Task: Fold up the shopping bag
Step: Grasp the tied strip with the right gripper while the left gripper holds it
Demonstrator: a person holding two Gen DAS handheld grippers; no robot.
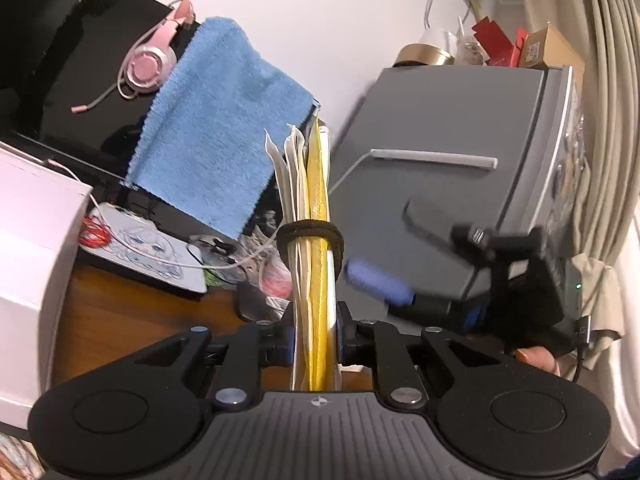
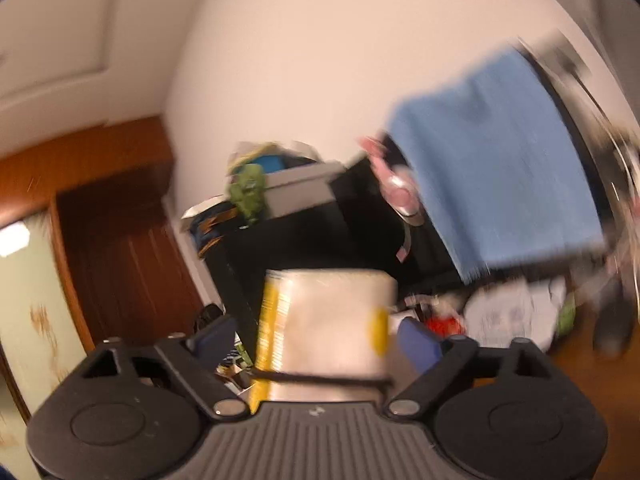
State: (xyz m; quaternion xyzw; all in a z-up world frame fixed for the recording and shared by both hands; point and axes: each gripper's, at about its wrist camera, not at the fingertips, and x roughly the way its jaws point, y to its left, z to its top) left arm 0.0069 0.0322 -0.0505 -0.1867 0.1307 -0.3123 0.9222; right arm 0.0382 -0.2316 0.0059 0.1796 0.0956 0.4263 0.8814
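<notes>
The shopping bag [image 1: 314, 240] is held in the air above the wooden surface [image 1: 132, 304], already gathered into a flat, many-layered bundle of white and yellow plies and cinched by a dark elastic band [image 1: 310, 236] around its middle. The left gripper [image 1: 316, 338] has its fingers clamped on the lower end of the bundle, so the pack stands edge-on and rises upright from them. The right gripper [image 2: 316, 336] is spread wide, one blue pad to either side of the bundle's broad face and gripping nothing; its view is motion-blurred, so whether a pad brushes the material cannot be determined. The material reads as thin sheet: light, soft and likely slippery ply against ply. Stacked and banded, it behaves as a springy slab, stiff along its length yet free to fan out, as the loose white tips at the top end show. Recommended hold is across the flat faces, close to the band, where the layers are locked together; a hold on the free tips would probably let single plies slide out.
</notes>
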